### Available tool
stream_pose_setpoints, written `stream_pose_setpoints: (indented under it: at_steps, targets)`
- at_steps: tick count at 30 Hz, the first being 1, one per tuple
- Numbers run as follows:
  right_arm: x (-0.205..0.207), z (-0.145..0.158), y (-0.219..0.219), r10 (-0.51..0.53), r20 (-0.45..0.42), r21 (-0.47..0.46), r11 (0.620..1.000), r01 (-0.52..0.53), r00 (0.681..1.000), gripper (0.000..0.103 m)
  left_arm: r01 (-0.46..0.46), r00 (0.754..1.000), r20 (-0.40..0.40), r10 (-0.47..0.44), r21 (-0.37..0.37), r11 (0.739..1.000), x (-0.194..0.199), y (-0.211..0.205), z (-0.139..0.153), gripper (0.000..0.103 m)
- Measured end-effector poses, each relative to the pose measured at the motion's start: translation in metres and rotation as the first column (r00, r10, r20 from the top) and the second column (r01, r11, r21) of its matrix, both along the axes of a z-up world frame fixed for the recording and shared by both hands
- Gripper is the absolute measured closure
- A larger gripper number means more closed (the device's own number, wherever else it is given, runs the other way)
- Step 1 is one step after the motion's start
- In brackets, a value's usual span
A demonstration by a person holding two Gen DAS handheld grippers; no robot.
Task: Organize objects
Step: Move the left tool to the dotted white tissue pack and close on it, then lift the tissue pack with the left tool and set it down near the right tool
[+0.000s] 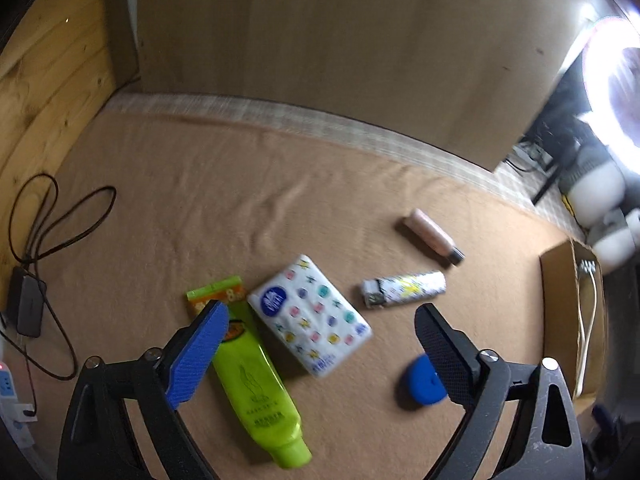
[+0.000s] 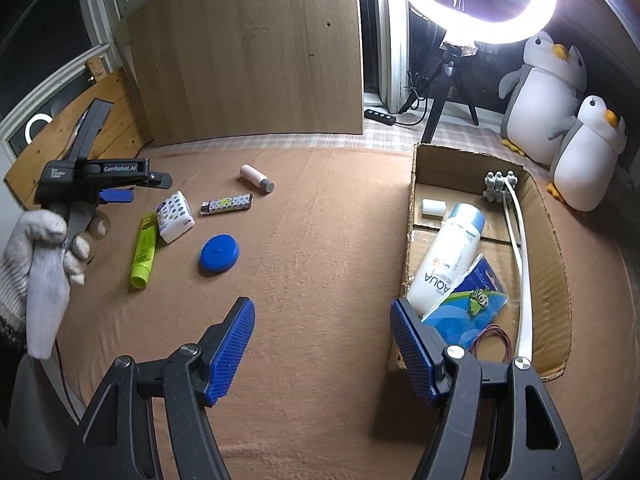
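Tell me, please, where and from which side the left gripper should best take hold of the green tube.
Grip the green tube across its flat mid-body, coming straight down from above with the left gripper open. It lies flat on the cloth, so its narrow width probably fits between the fingers. The tissue pack lies close by its crimped end, so aim nearer the cap.

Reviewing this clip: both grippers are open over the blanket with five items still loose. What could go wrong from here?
1. The green tube lies right against the tissue pack, partly over an orange packet. The open left gripper hovering there could catch a neighbour too.
2. The cardboard box already holds a white bottle, blue booklet and cable, so added items may pile up.
3. The round pink bottle might roll if nudged.
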State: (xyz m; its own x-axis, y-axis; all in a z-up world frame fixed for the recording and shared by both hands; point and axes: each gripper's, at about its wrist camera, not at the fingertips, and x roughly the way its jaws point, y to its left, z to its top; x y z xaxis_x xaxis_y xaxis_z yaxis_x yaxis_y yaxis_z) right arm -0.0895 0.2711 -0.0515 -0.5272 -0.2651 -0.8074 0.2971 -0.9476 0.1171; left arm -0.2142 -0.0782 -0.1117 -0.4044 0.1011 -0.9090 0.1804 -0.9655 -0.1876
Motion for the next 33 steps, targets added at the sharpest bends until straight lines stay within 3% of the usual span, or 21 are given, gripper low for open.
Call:
stream_pose_setpoints:
  at_steps: [10, 22, 28, 33]
  targets:
    - [0.009, -0.001, 0.002, -0.036, 0.01, 0.013, 0.999, 0.036, 0.999, 0.037, -0.05, 0.997, 0.052, 0.048, 0.038, 0.998, -0.028, -0.019, -0.025, 0.032]
    - [0.011, -0.002, 0.006, -0.05, 0.017, 0.035, 0.998, 0.05, 0.999, 0.037, 0.012, 0.998, 0.053, -0.014, 0.036, 0.999, -0.035, -0.009, -0.039, 0.066]
    - [0.009, -0.004, 0.008, -0.052, 0.023, 0.038, 0.998, 0.052, 0.998, 0.037, 0.039, 0.998, 0.046, -0.04, 0.021, 0.999, -0.031, 0.0, -0.039, 0.069]
    - [0.007, -0.005, 0.005, -0.045, 0.027, 0.036, 0.998, 0.044, 0.999, 0.037, 0.103, 0.994, 0.037, -0.102, -0.033, 0.994, -0.019, 0.02, -0.039, 0.069]
